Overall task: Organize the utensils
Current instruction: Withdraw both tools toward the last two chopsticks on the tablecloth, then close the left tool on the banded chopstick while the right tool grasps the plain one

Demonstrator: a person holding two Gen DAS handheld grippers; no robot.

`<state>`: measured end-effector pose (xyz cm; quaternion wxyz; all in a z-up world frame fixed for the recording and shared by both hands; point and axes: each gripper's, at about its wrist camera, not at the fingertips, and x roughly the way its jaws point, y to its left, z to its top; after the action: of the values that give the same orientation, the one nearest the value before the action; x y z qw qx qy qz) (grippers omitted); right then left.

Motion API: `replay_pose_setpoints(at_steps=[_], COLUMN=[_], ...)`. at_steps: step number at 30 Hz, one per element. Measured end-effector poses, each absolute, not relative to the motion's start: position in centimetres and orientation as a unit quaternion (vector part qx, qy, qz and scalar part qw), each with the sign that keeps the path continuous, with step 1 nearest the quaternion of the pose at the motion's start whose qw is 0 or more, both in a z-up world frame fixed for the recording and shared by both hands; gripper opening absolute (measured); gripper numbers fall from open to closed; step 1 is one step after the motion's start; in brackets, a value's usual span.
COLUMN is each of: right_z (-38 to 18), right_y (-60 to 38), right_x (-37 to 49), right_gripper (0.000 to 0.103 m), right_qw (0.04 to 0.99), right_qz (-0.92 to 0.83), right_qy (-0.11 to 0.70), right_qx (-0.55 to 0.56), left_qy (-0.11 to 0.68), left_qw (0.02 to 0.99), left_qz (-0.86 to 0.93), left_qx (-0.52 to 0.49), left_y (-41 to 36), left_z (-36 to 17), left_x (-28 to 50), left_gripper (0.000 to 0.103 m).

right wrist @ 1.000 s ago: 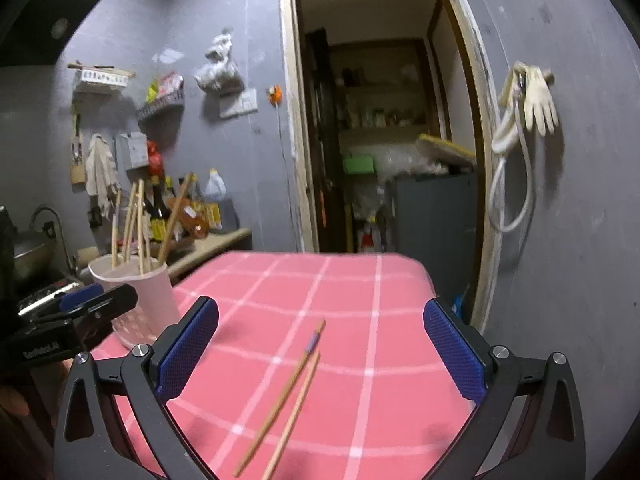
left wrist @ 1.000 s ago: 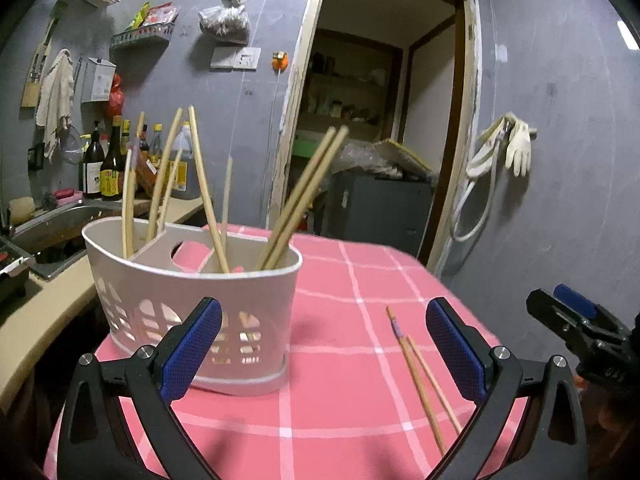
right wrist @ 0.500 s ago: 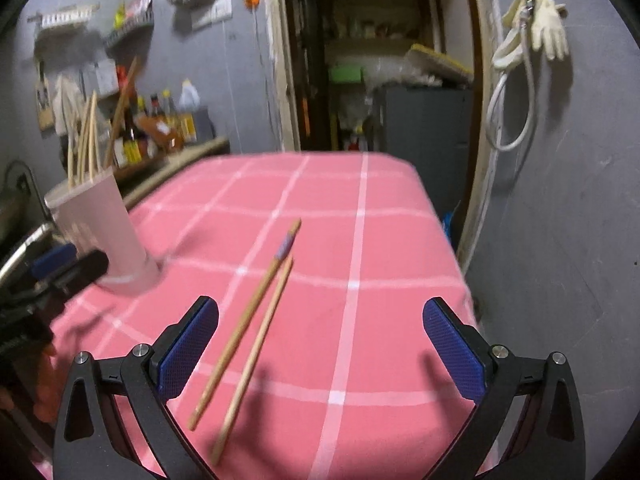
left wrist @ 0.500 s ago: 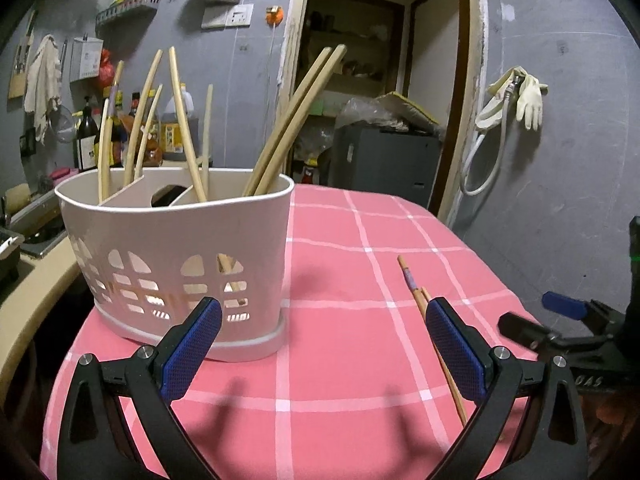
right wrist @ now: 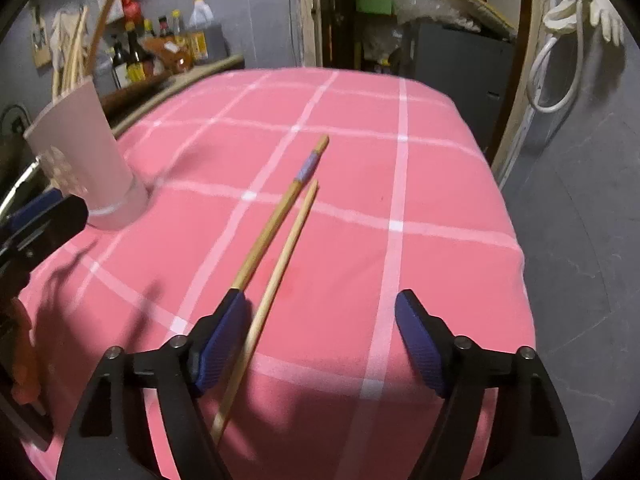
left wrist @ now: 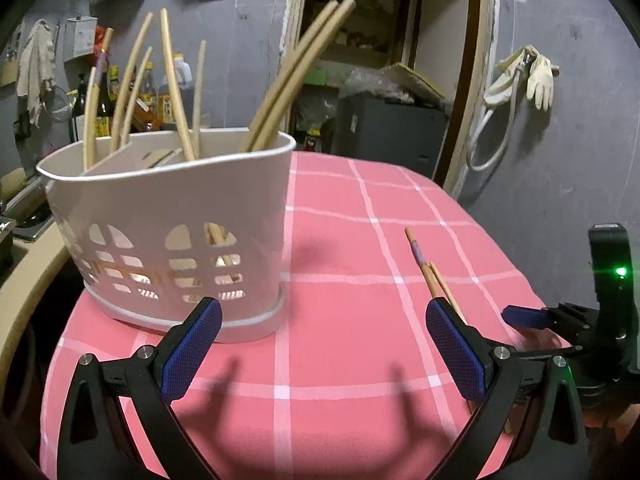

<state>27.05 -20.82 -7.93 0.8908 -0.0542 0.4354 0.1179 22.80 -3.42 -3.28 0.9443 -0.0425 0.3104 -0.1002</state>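
- Two loose chopsticks (right wrist: 280, 236) lie side by side on the pink checked worktop (right wrist: 440, 184), well apart from the white utensil basket (left wrist: 172, 232).
- The basket stands on the worktop and holds several upright chopsticks.
- Right claw (right wrist: 320, 344): jaws closing around the loose pair, pads not yet pressing.
- Left claw (left wrist: 320, 352): released, empty, near the basket.
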Motion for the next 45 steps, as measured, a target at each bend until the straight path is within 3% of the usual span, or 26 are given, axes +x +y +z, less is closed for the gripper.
replay_pose_setpoints(at_steps=[7,15,27,41,43,45], right_z=[-7.7,-7.5,-7.5,-7.6,-7.6,-7.7], right_y=[-22.2,-24.9,-26.7,-26.2,-26.2,-26.6], right_x=[27.1,27.4,29.6,33.5,33.7,33.9], right_gripper=[0.041,0.020,0.018,0.017,0.008,0.006], right_qw=[0.894,0.897,0.891,0.876,0.874,0.872], right_qz=[0.109,0.105,0.126,0.134,0.131,0.132], right_qy=[0.432,0.430,0.436,0.463,0.468,0.470], right_qx=[-0.049,-0.020,0.014,0.028,0.030,0.045], left_qy=[0.347,0.372,0.423,0.448,0.455,0.460], left_qw=[0.927,0.911,0.874,0.858,0.856,0.855], left_qz=[-0.135,-0.179,-0.239,-0.248,-0.243,-0.236], left_qx=[-0.045,-0.030,-0.027,-0.038,-0.037,-0.042], left_y=[-4.6,-6.5,-10.2,-12.1,-12.2,-12.1], left_z=[-3.9,-4.1,-5.3,-5.6,-5.7,-5.7], left_x=[24.2,25.6,29.8,32.3,32.6,33.0], left_gripper=[0.099,0.096,0.048,0.020,0.014,0.007])
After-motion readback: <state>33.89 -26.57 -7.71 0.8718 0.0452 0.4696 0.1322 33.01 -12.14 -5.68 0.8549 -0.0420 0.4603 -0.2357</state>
